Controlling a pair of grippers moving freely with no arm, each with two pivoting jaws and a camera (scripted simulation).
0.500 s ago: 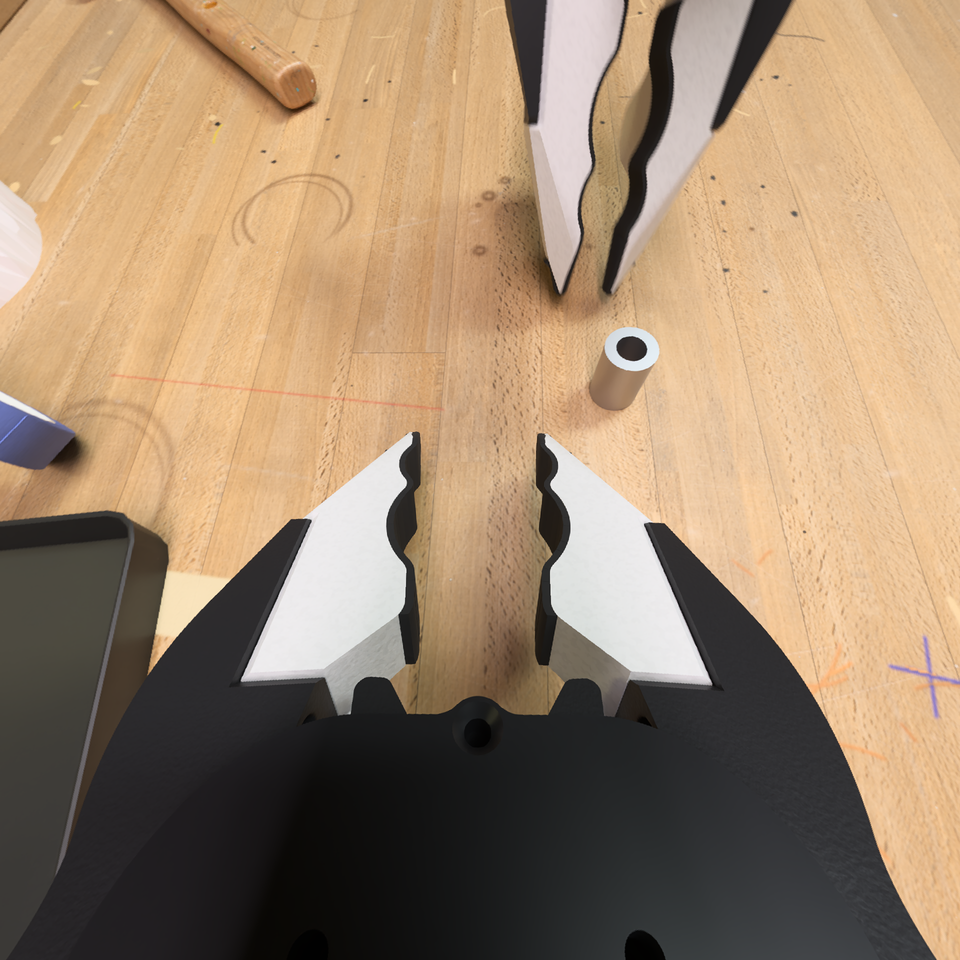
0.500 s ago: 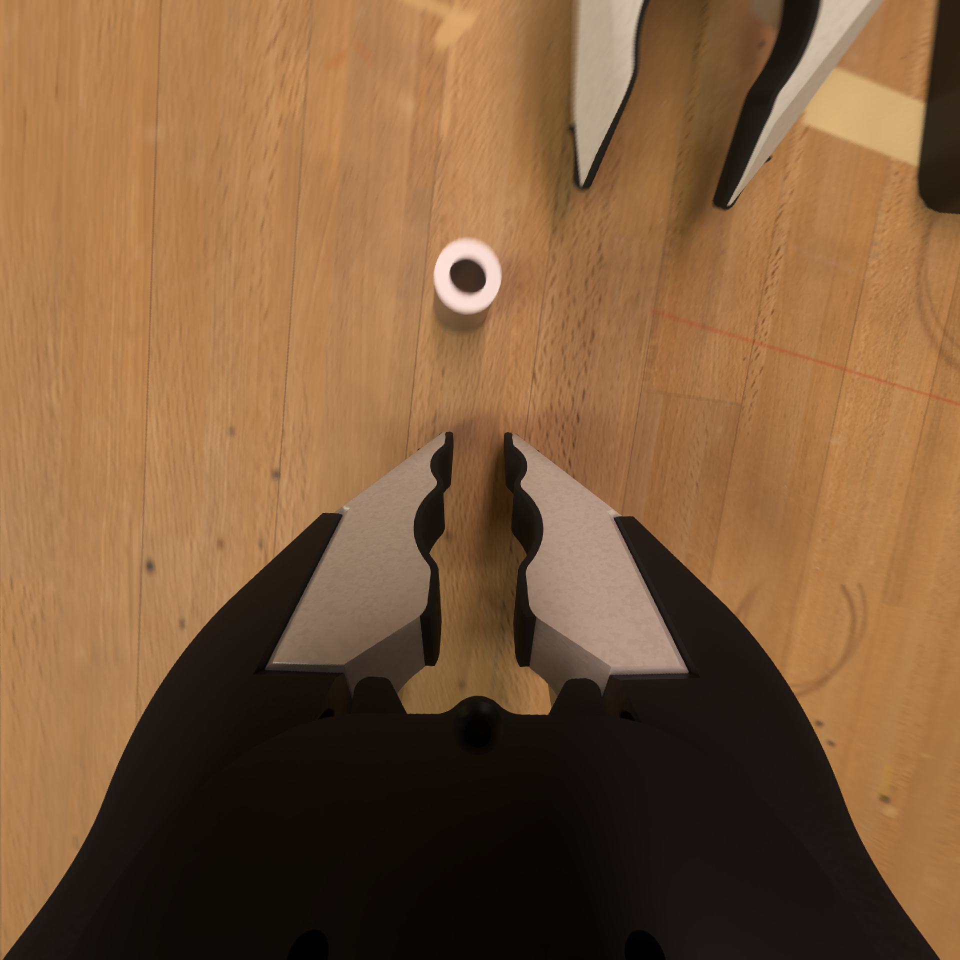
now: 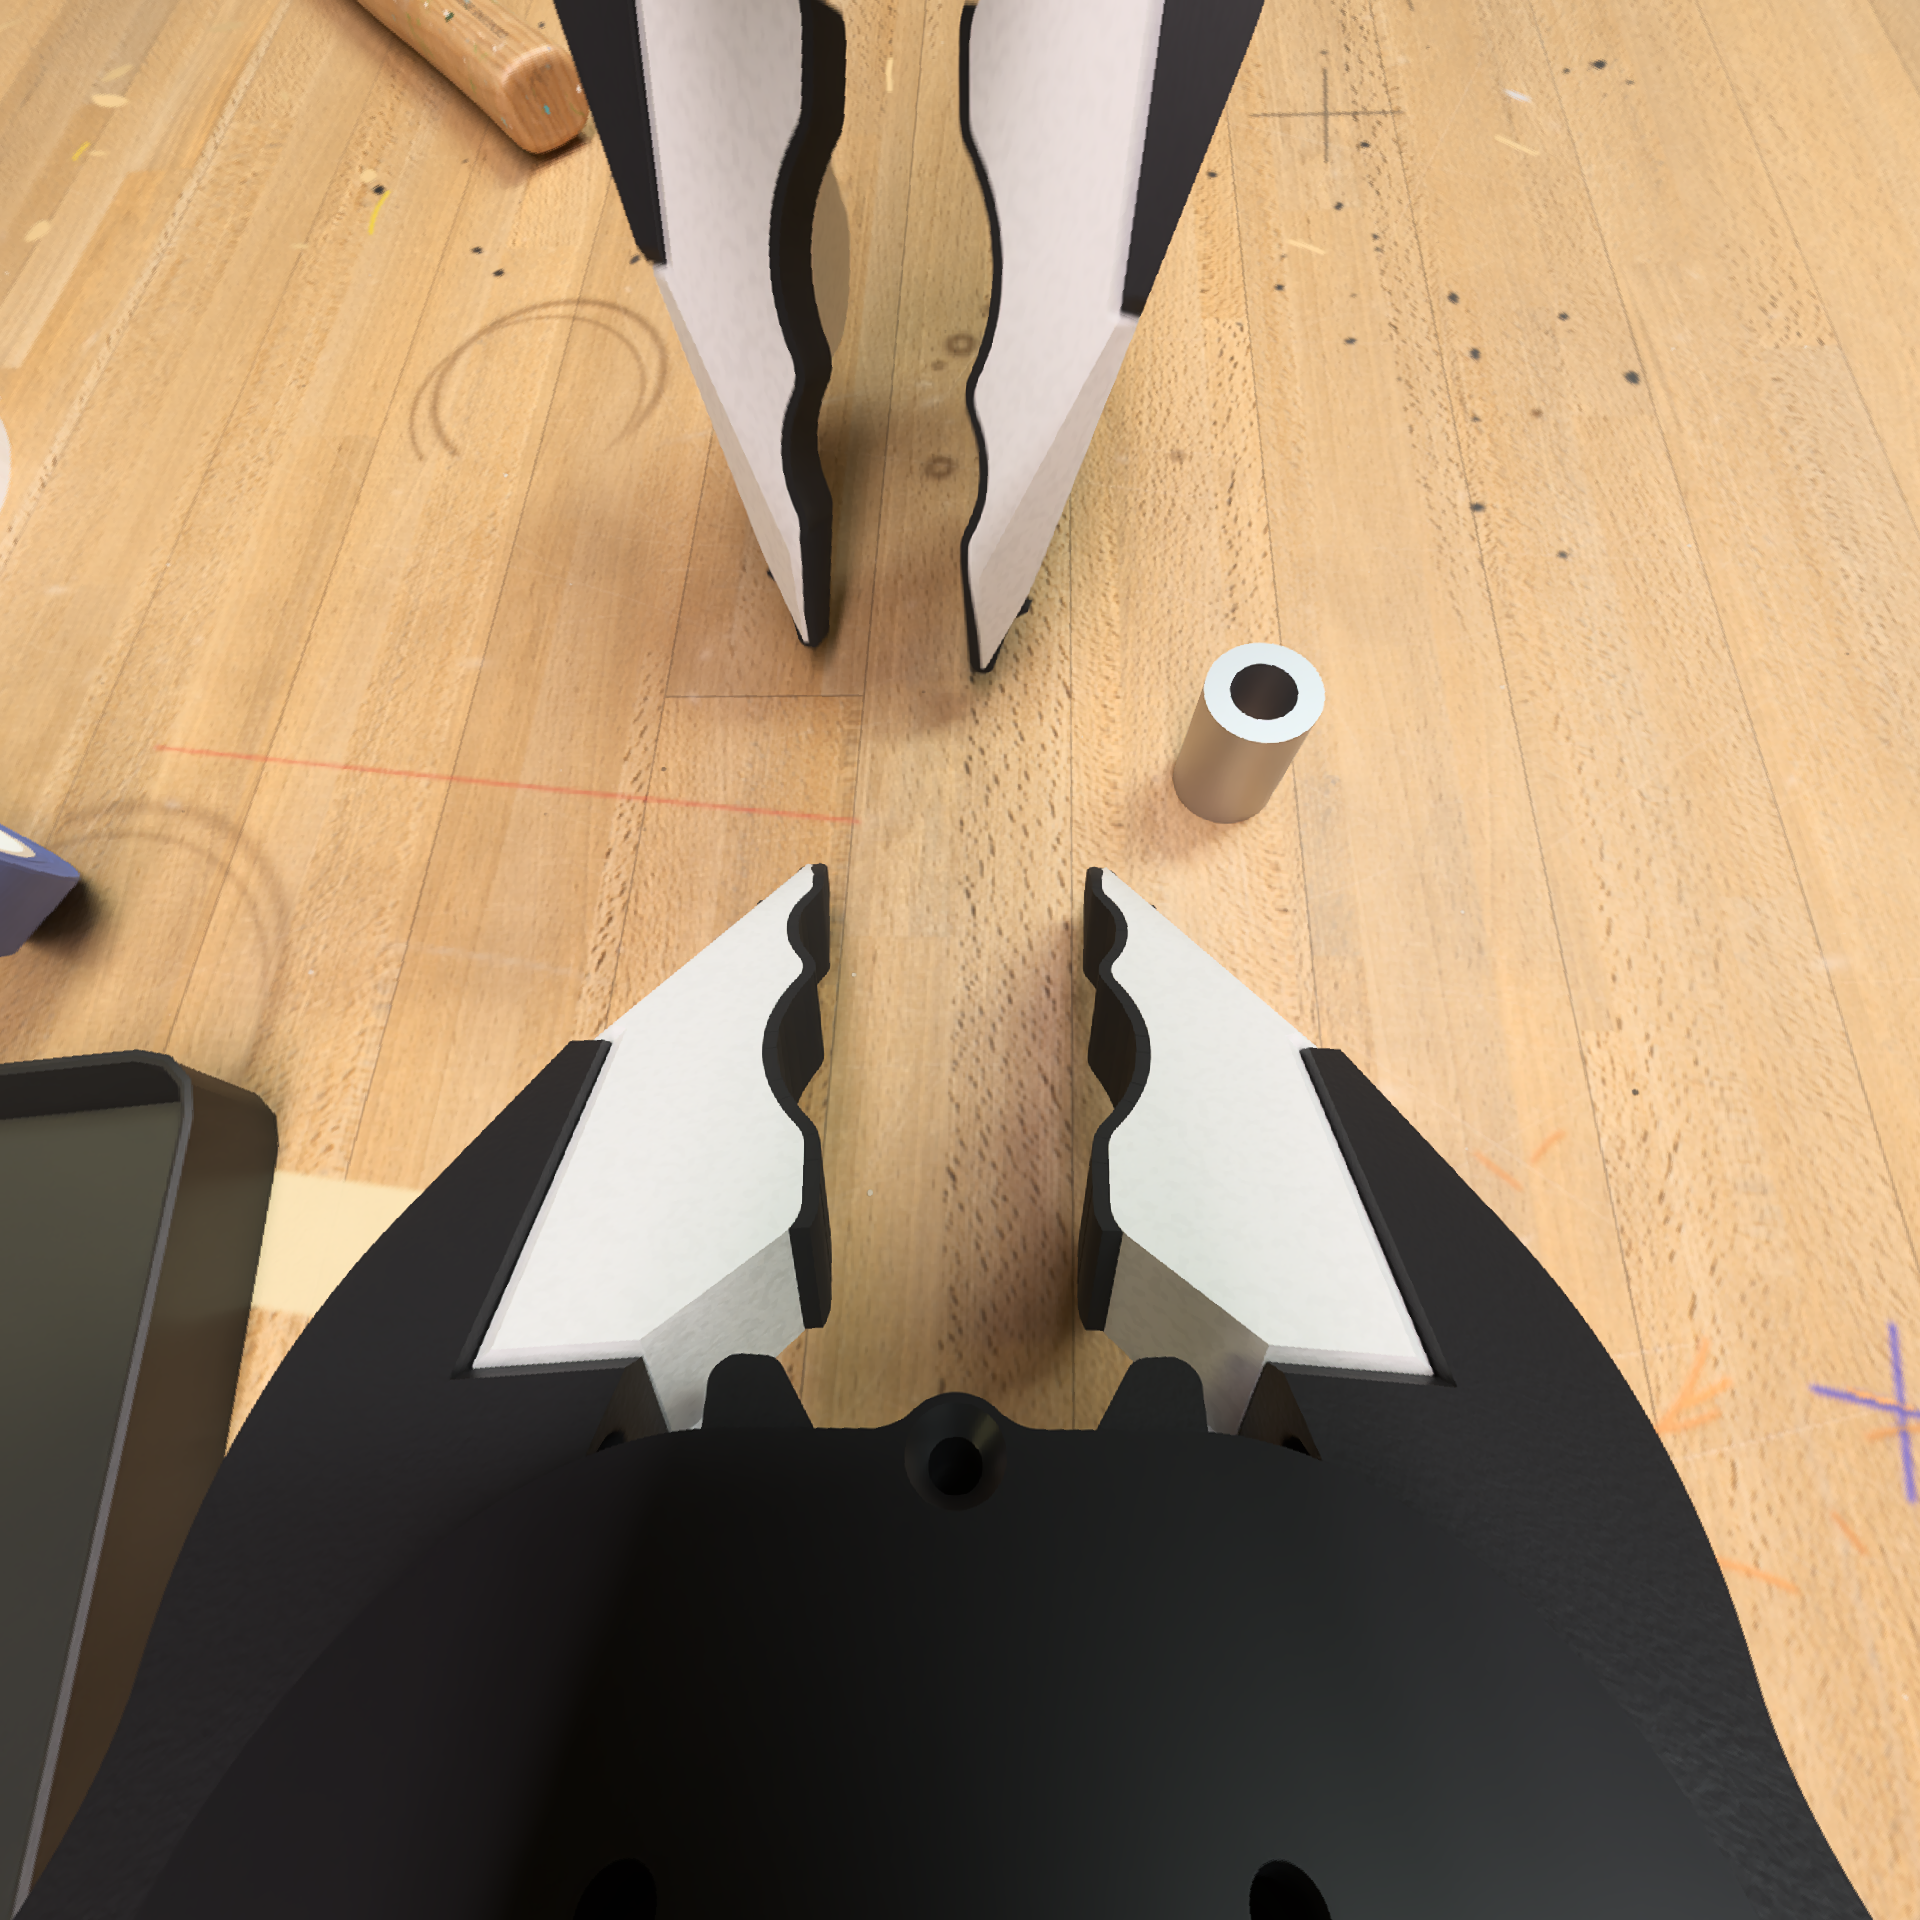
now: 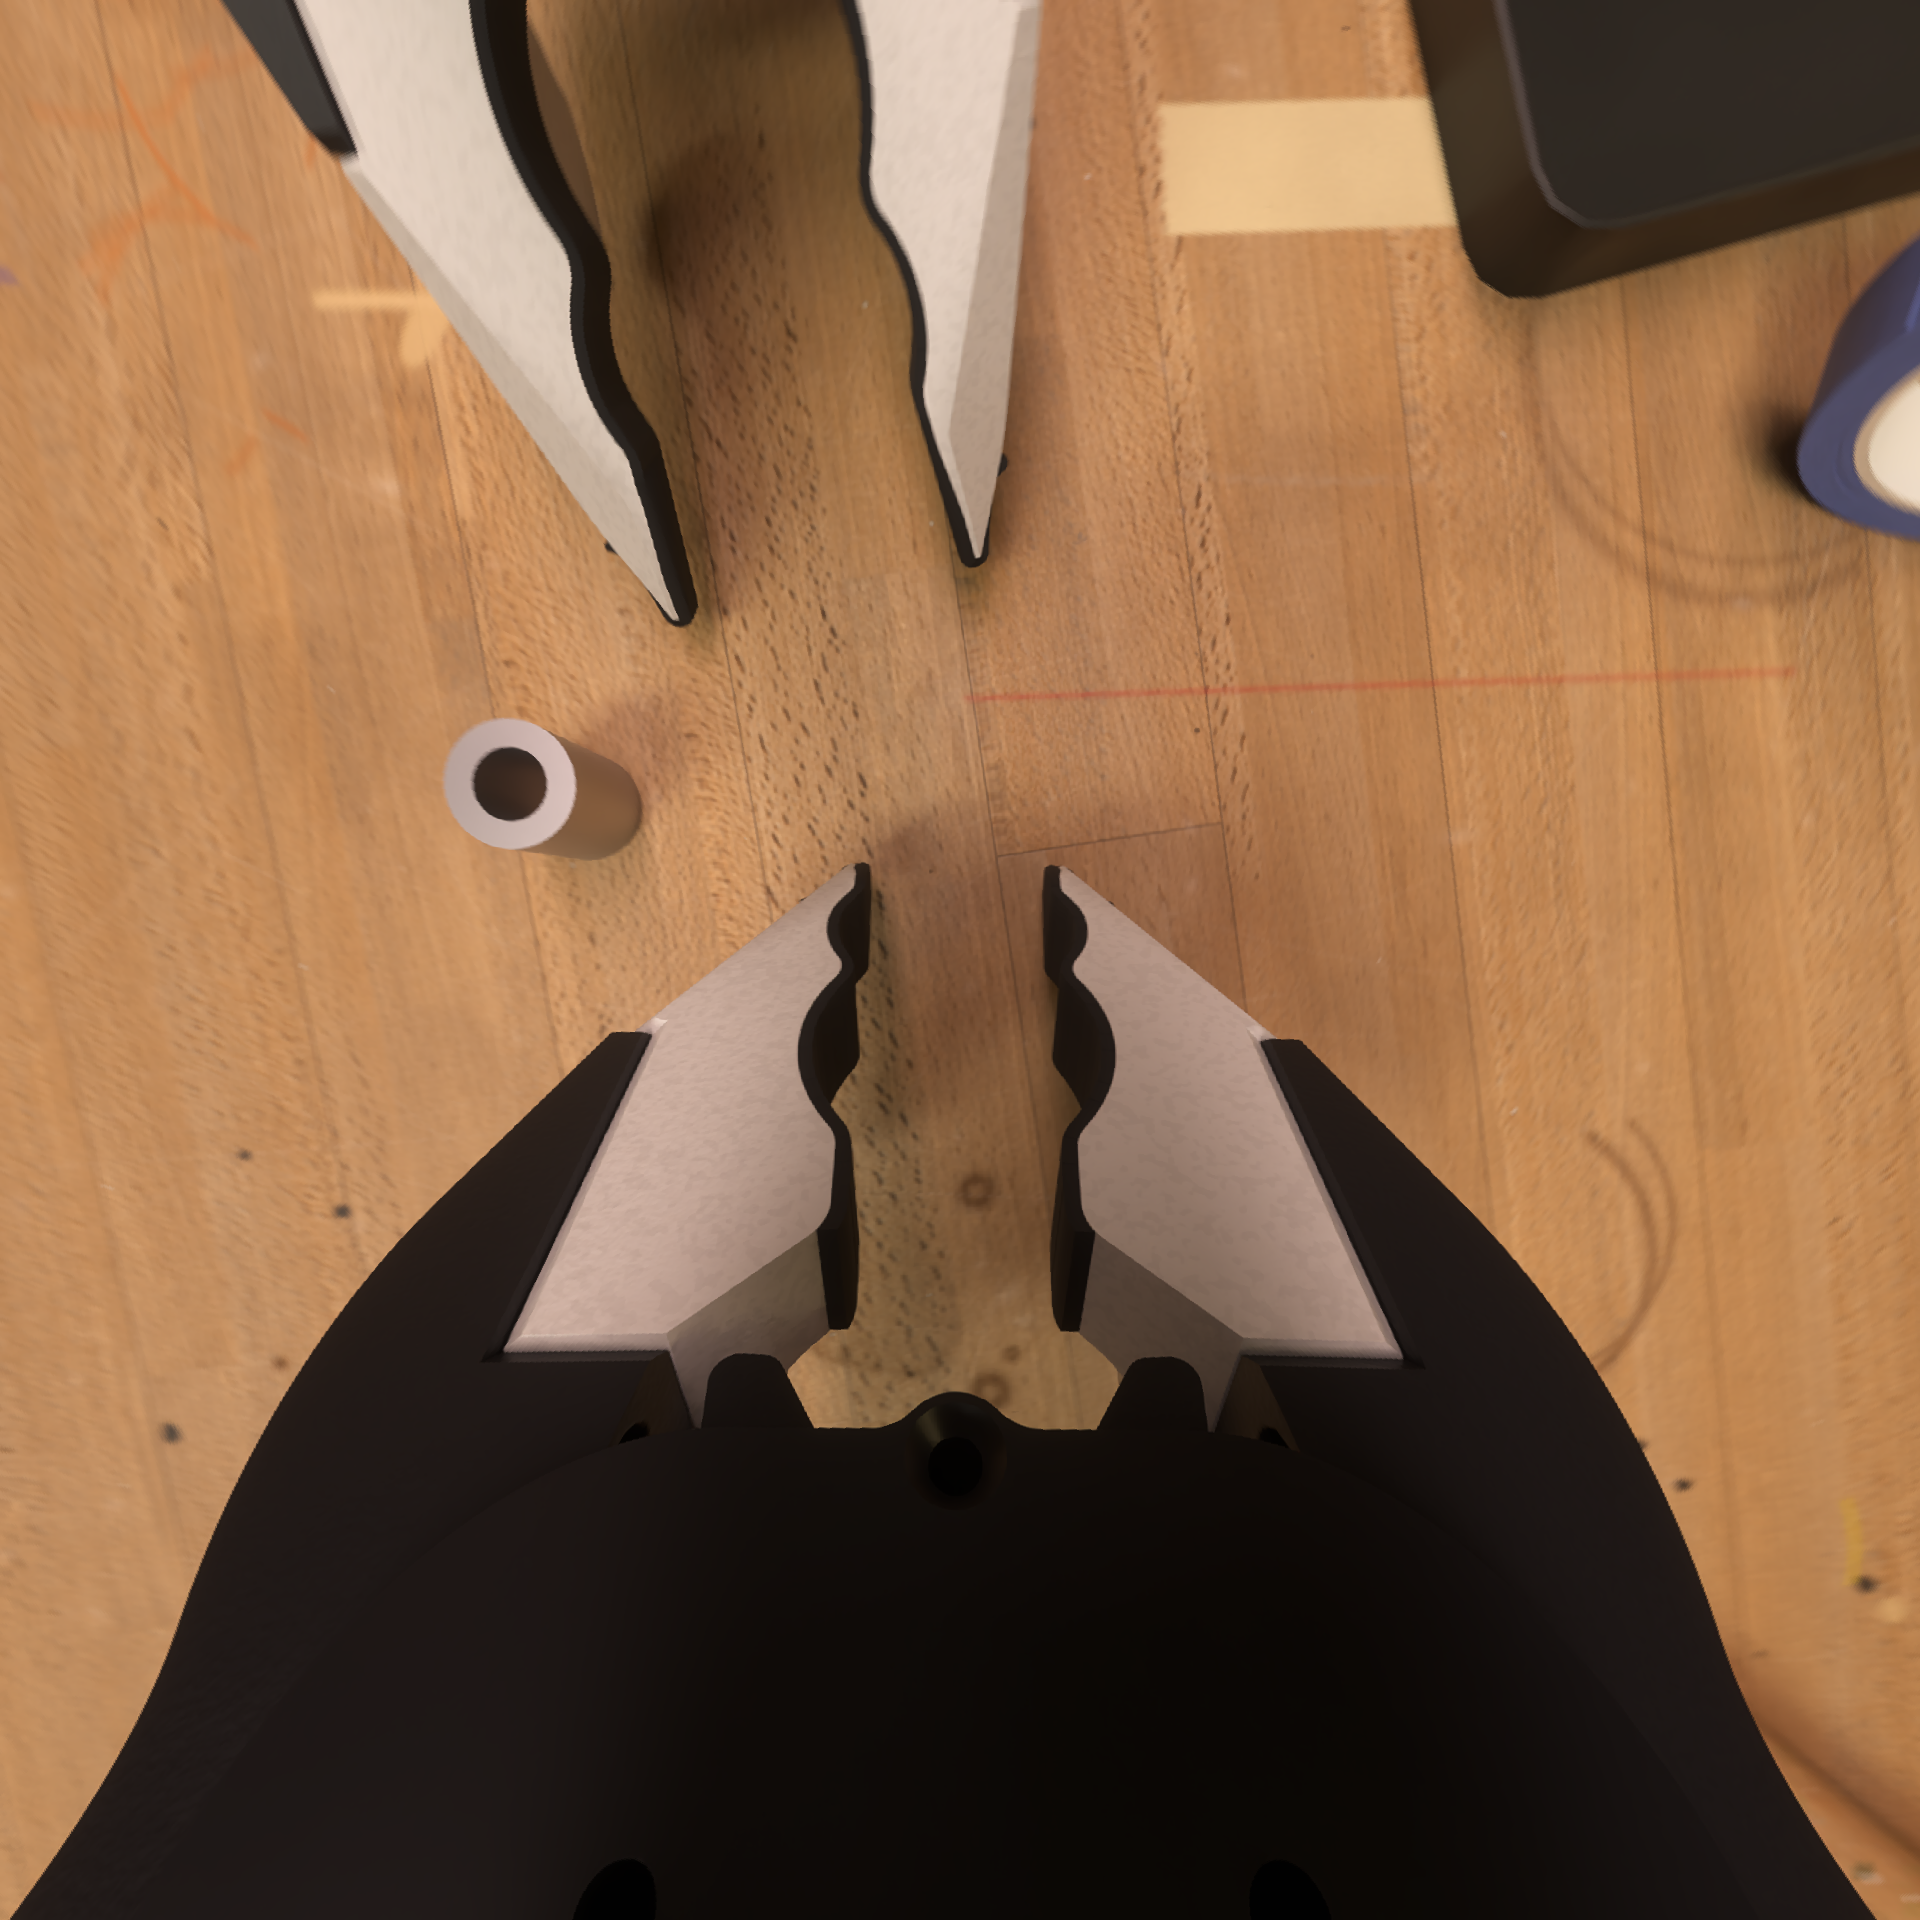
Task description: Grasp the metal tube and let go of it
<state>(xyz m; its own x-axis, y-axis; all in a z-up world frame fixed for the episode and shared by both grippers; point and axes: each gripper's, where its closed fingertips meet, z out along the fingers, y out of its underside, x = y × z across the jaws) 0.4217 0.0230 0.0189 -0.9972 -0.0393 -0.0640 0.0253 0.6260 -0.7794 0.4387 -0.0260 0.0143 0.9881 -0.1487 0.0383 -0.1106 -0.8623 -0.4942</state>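
A short metal tube stands upright on the wooden bench, free of both grippers. In the left wrist view it is ahead and to the right of my left gripper, which is open and empty. In the right wrist view the tube is ahead and to the left of my right gripper, which is open and empty. Each gripper shows in the other's view, tips down near the bench: the right gripper and the left gripper.
A dark tray sits at the left, also in the right wrist view. A blue tape roll lies near it. A wooden handle lies at the far left. A tan tape strip is stuck on the bench.
My right gripper has opened wider and moved sideways, so the tube now sits off to its left. The two grippers now face each other more closely. The tube has stayed upright.
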